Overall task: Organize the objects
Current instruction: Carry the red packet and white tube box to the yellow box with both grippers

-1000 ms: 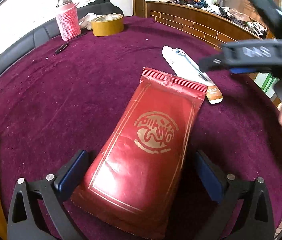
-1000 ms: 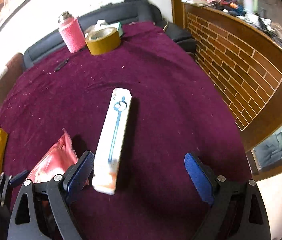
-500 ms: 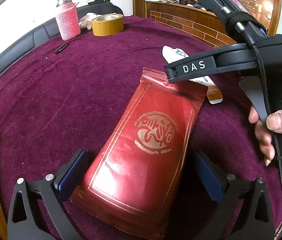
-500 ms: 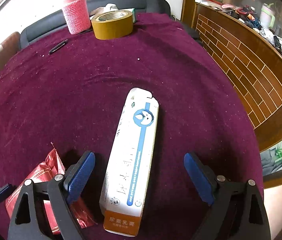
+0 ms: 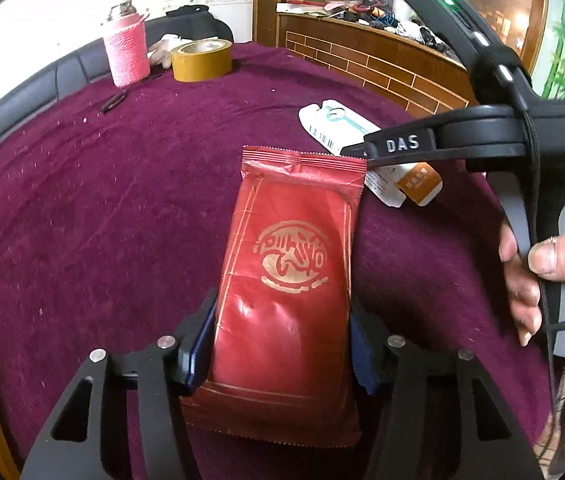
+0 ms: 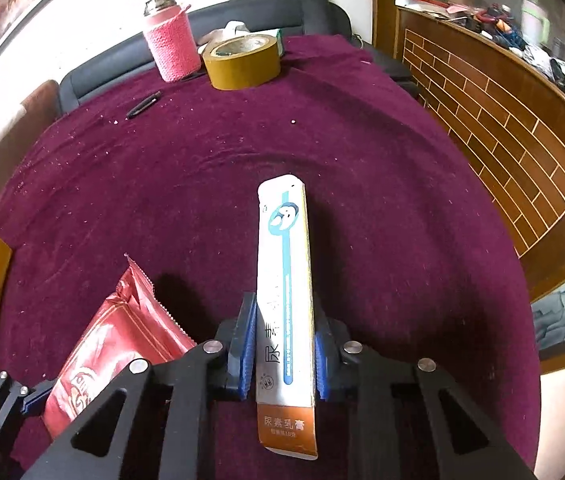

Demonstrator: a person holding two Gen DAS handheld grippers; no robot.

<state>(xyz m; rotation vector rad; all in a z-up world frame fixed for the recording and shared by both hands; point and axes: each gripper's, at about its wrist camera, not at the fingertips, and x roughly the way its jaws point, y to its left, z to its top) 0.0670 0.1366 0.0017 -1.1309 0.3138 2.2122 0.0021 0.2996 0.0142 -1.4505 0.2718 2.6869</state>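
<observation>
Two items on the maroon tablecloth (image 6: 362, 160): one red foil packet (image 5: 286, 272), one white ointment box (image 6: 284, 292). Left gripper (image 5: 280, 346), previously spread, now clamps the packet; right gripper (image 6: 282, 354), previously spread, now clamps the box.

Both wrist views look forward, low and close over the maroon tablecloth (image 5: 130, 200), sharing the tape roll (image 6: 242, 62).

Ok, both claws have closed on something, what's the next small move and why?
Probably lift both straight up a little. The left claw pinches the red packet and the right claw pinches the white box; both lie close together on the cloth.
</observation>
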